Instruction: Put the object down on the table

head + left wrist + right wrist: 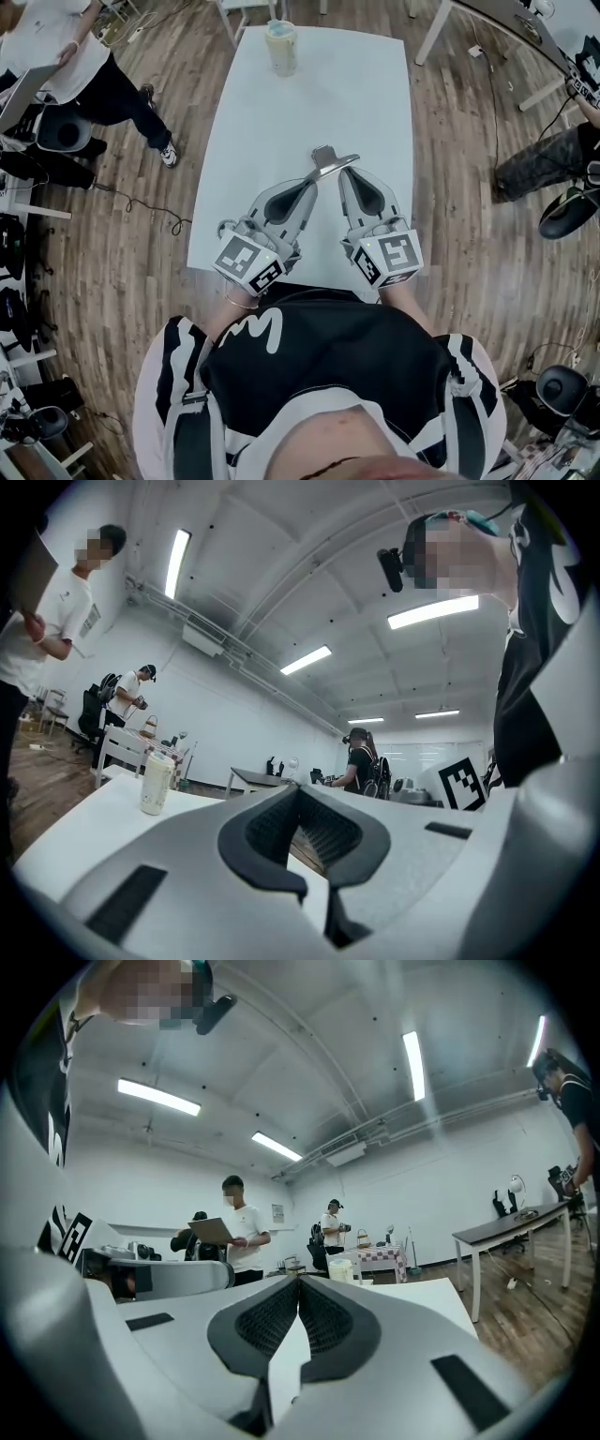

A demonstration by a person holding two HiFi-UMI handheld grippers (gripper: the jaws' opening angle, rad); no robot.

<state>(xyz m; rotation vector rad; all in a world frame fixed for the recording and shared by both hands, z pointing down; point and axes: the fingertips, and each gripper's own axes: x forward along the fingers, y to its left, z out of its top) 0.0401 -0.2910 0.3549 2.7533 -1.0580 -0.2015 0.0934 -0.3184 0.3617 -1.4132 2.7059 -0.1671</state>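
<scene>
Nearest is the person's black and white top (328,366), with both forearms reaching forward over the near edge of the white table (281,122). The left gripper (298,791) has its jaws together, the dark ribbed pads meeting at their tips with nothing between them. The right gripper (298,1281) is the same: jaws closed on themselves, pads touching at the tips, and nothing held. From the head view the two grippers lie side by side low over the near half of the table, angled inward so that their noses come close to one another. The left marker cube (248,262) and the right marker cube (389,255) sit at the near ends, just past the table edge. Whether the grippers rest on the tabletop or hang just above it I cannot tell. Beyond them the tabletop is plain white. At its far end the cup (281,47), pale and with a lid, stands upright on the table, well apart from both grippers; it also shows off to the left in the left gripper view. Around the table is a wood floor (122,234) with a thin cable (141,202) lying on it to the left. Farther off, a person in a white top (56,56) stands at the upper left holding a flat board, and another person's leg (544,159) shows at the right edge
</scene>
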